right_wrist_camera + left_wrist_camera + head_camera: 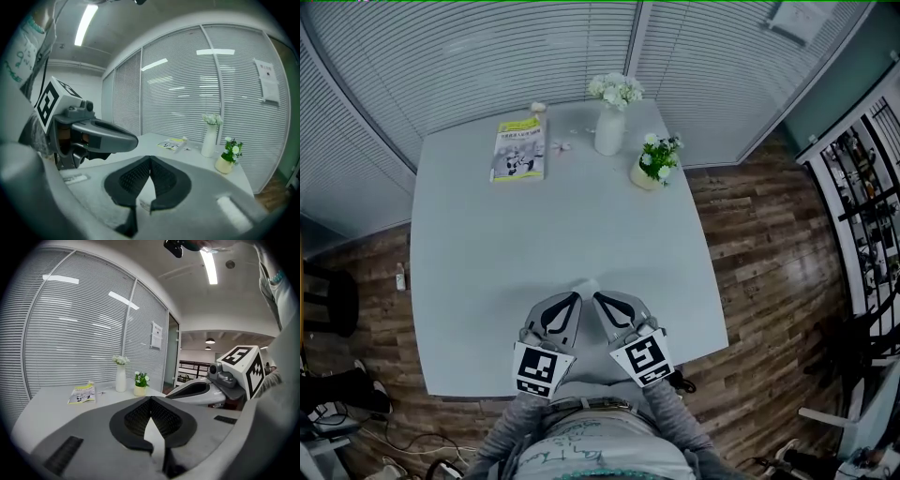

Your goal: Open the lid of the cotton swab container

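Remote operator's view: at the near edge of a pale, smooth-topped table (478, 272), at its 6 o'clock, I hold the left gripper (573, 301) and right gripper (603, 301) side by side, tips angled toward each other. Both pairs of jaws are pressed together with nothing between them. Their dark, mesh-textured pads meet in a seam inside moulded grey shells.

The cotton swab container (538, 107) is, by my best guess, the small pale thing at the table's far edge, touching or just beside the top corner of a glossy booklet (520, 150) with a yellow-green band. It is too small for me to tell its shape, its lid or its long axis. It lies at about 11 o'clock from both tips and well apart from them, with the left gripper marginally nearer. I judge a long forward reach comes first.

At 12 to 1 o'clock stand a slender white vase (609, 133) of flowers and a round cream pot (644, 176) of greenery.
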